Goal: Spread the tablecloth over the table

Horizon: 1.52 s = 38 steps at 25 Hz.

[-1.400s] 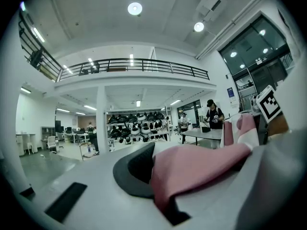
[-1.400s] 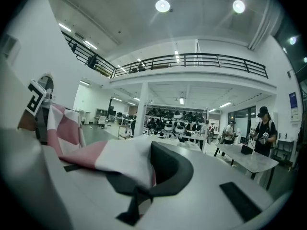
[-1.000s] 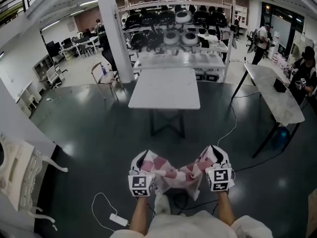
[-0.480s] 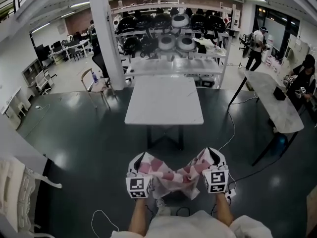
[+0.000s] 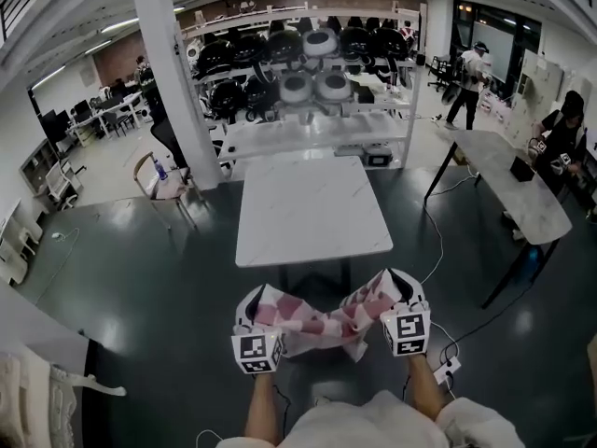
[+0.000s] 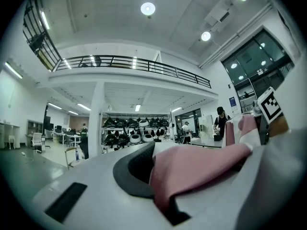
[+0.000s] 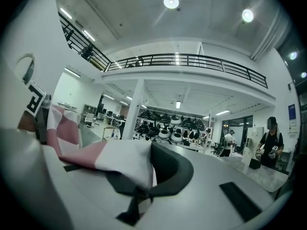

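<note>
Head view showed the left hand-held gripper and right hand-held gripper each clamped on the cloth, which hung bunched between them just short of the bench, presumably ready for spreading.

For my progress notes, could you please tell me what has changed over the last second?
The person has carried the tablecloth closer to the table, which now looks nearer in the head view. The left tongs and right tongs stay shut on it, still bunched; nothing was let go.

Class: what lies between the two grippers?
The bunched pink-and-white tablecloth, stretching from left gripper to right gripper, each shut on an end; the head view shows it.
</note>
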Each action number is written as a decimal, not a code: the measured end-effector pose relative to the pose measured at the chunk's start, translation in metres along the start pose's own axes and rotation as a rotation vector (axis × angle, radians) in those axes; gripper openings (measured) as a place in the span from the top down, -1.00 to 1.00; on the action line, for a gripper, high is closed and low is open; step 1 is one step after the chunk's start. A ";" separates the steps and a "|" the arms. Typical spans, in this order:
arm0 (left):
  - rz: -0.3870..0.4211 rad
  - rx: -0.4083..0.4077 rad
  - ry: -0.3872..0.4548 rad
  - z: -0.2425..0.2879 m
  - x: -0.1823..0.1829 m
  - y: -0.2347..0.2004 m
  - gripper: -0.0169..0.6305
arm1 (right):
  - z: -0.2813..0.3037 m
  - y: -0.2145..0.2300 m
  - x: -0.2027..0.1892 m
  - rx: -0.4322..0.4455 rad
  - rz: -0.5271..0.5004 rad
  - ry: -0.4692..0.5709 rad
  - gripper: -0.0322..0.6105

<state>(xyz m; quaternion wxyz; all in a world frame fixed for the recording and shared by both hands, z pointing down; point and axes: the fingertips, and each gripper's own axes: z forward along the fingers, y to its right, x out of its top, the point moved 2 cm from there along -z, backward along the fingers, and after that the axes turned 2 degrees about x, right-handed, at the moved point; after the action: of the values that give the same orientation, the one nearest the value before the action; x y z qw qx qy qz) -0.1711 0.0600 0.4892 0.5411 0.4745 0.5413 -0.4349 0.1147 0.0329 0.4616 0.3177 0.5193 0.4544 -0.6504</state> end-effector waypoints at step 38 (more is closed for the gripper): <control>0.015 0.154 -0.100 0.393 -0.037 -0.118 0.87 | 0.423 0.106 -0.028 0.219 0.057 0.034 0.86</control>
<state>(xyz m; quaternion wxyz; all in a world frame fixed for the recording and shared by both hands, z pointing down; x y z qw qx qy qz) -0.2203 -0.3483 0.5072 0.5324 0.4964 0.4751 -0.4943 0.0522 -0.3991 0.4807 0.2697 0.5745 0.3711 -0.6778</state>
